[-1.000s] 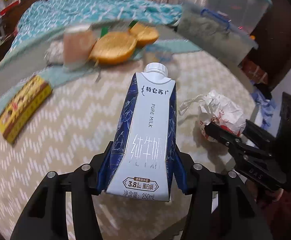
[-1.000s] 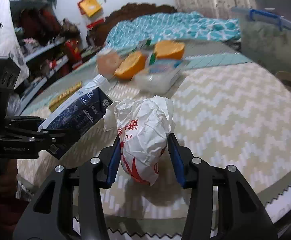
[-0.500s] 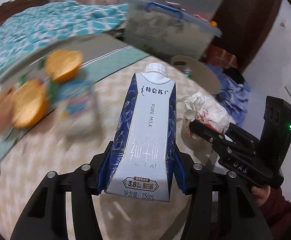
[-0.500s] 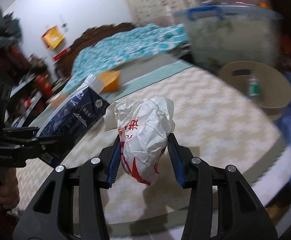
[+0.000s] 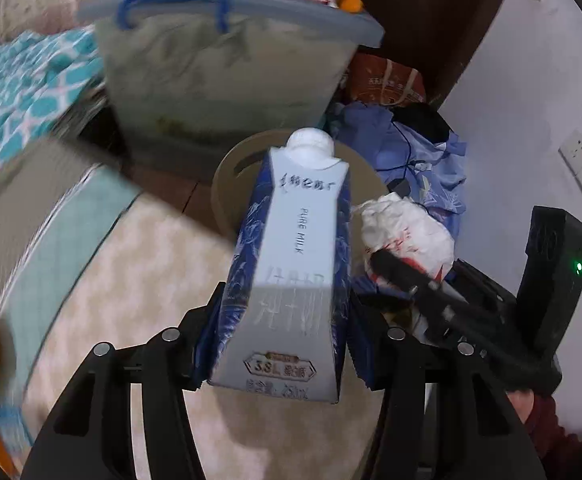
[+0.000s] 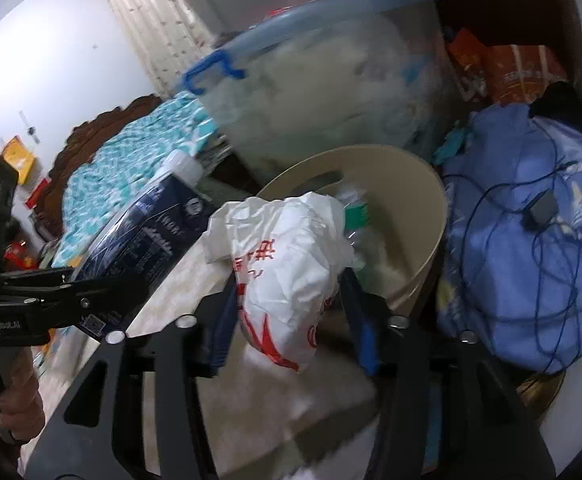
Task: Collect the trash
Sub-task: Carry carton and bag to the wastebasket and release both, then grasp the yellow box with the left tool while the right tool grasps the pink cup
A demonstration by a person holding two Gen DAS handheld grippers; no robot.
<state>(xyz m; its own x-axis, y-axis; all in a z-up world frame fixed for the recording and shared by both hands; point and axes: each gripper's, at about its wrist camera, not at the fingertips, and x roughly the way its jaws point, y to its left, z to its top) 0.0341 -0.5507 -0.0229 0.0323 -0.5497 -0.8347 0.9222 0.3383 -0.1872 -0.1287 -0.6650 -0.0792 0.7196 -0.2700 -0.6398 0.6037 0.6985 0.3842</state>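
The milk carton (image 5: pixel 291 264) is smooth printed paperboard with a faint sheen and a white plastic cap. At its 3 o'clock, the crumpled bag (image 5: pixel 407 236) is thin, crinkled white plastic. The bin (image 6: pixel 423 216) looks matt beige plastic. At 12 o'clock, the storage box (image 5: pixel 227 76) is cloudy translucent plastic.

The milk carton (image 5: pixel 291 280) hid most of the beige bin (image 5: pixel 227 184); its small bottom print was blurred, possibly a volume figure.
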